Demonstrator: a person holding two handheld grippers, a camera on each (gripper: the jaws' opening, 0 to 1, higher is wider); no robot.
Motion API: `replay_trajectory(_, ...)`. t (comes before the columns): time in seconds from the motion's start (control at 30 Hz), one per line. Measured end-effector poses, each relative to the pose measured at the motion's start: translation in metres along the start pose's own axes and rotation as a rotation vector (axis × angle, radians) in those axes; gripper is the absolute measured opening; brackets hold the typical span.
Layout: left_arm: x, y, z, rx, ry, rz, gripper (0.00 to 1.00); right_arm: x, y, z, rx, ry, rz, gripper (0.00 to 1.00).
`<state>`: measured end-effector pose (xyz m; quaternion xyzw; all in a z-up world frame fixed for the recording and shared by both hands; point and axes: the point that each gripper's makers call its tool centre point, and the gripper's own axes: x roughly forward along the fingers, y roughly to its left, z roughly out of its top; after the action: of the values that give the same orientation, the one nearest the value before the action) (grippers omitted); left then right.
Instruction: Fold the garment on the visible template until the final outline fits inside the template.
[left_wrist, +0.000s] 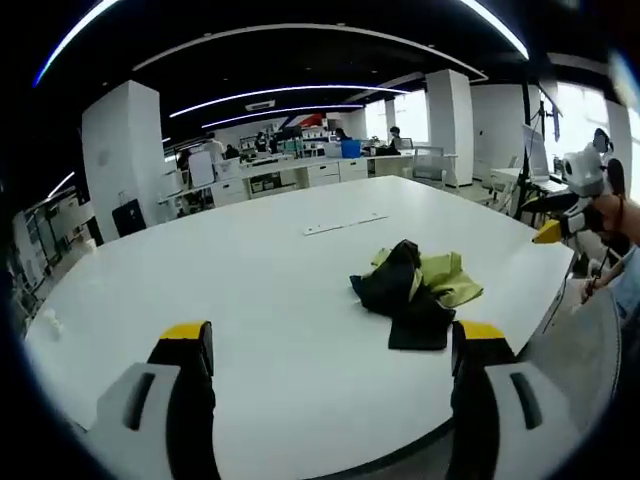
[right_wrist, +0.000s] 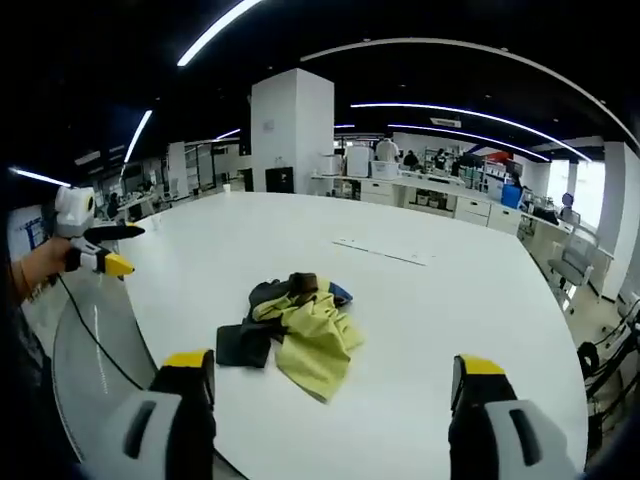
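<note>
A crumpled garment (left_wrist: 415, 292), black with a yellow-green part, lies in a heap on the white table (left_wrist: 250, 280), toward its right side. My left gripper (left_wrist: 333, 345) is open and hangs above the near table edge, short of the heap, holding nothing. In the right gripper view the same garment (right_wrist: 300, 328) lies ahead and left of centre, its yellow-green part nearest. My right gripper (right_wrist: 335, 365) is open, apart from the cloth, with nothing between its jaws. Thin pale strips (left_wrist: 344, 224) lie flat on the table beyond the garment, also visible as strips (right_wrist: 385, 252).
A person's hand holds the right gripper (left_wrist: 560, 225) past the table's right edge. The left gripper (right_wrist: 100, 258) sits off the table's left edge, a cable hanging from it. Desks, white pillars (left_wrist: 125, 160), chairs and people stand far behind the table.
</note>
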<state>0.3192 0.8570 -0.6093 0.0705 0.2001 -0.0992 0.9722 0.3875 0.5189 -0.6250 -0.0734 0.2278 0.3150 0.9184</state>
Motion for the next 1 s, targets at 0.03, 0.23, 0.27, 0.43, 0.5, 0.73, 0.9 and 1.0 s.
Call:
replay_trajectory(0.03, 0.0002, -0.0006, 0.0004, 0.005, 0.001, -0.002, 0.97, -0.0001, -0.0003, -0.0002, 0.002, -0.002, -0.001, 0.98)
replay_trajectory(0.23, 0.0014, -0.0008, 0.0017, 0.008, 0.003, -0.002, 0.96, -0.0007, -0.0017, -0.0036, 0.013, -0.002, 0.000, 0.97)
replay_trajectory(0.27, 0.0016, -0.0007, 0.0018, 0.009, 0.003, -0.001, 0.95, -0.0010, -0.0017, -0.0039, 0.015, -0.002, -0.001, 0.97)
replay_trajectory(0.43, 0.0010, -0.0007, 0.0029, 0.010, -0.001, -0.001, 0.95, -0.0026, -0.0022, -0.0060, 0.024, -0.001, -0.001, 0.97)
replay_trajectory(0.5, 0.0010, -0.0002, 0.0025, 0.008, -0.001, 0.001, 0.94, -0.0029, -0.0028, -0.0066, 0.026, 0.000, -0.001, 0.96)
replay_trajectory(0.73, 0.0008, -0.0008, 0.0023, 0.007, -0.003, -0.002, 0.93, -0.0049, -0.0026, -0.0066, 0.027, -0.001, -0.002, 0.95)
replay_trajectory(0.9, 0.0007, -0.0010, 0.0027, 0.008, -0.004, -0.004, 0.92, -0.0057, -0.0021, -0.0067, 0.028, -0.002, 0.000, 0.95)
replay_trajectory(1.0, 0.0009, -0.0011, 0.0024, 0.006, -0.005, -0.005, 0.92, -0.0054, -0.0008, -0.0065, 0.023, -0.002, 0.005, 0.96)
